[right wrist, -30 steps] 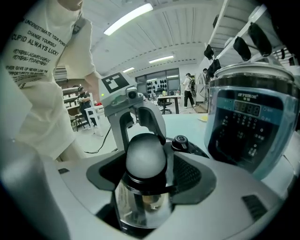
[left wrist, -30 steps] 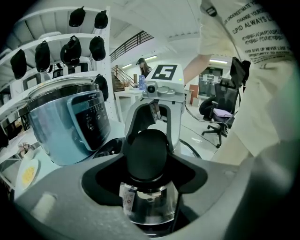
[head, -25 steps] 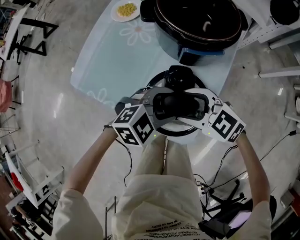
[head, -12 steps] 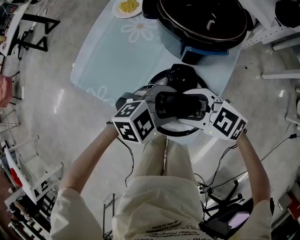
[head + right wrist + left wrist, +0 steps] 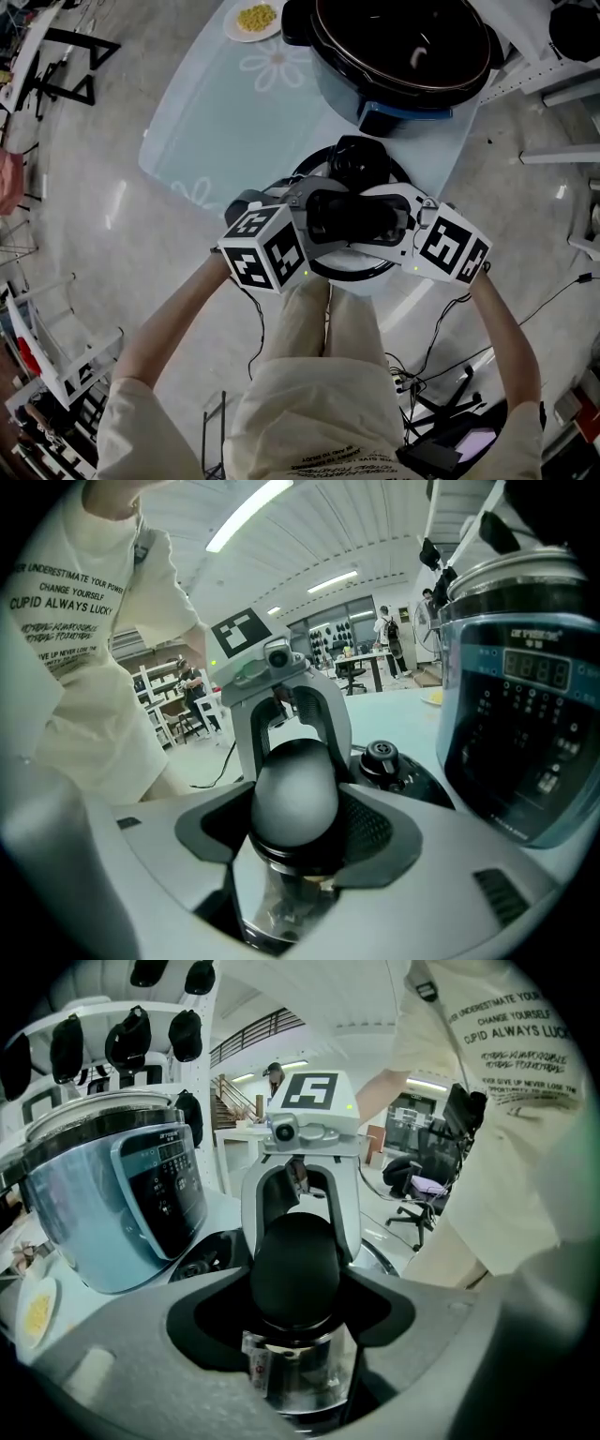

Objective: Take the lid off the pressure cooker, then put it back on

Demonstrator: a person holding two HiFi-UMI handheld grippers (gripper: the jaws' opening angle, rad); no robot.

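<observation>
Head view: the cooker (image 5: pixel 403 47) sits open on the table (image 5: pixel 225 112) up at 12 o'clock. The lid (image 5: pixel 352 274) is off it, down at the cooker's 6 o'clock and hanging over the table's near edge, so I'd guess it's being carried, though I can't tell for sure it's clear of the table. The left gripper (image 5: pixel 314 214) comes in from 8 o'clock and the right gripper (image 5: pixel 398 217) from 4 o'clock, both onto the black handle (image 5: pixel 354 216).

Left gripper view: jaws clamped on the rounded end of the handle, touching it on both sides. Cooker body is at 9 o'clock, the other gripper facing from 12.

Right gripper view: same deal from the far end. The jaws have just been closing, handle between them and squeezed. Valve knob is at 1 o'clock, cooker at 3.

My take: it's a stiff, fairly heavy lid, and that smooth domed handle looks slippery. Grab the handle at both ends, keep it level, and stay off the valve.
</observation>
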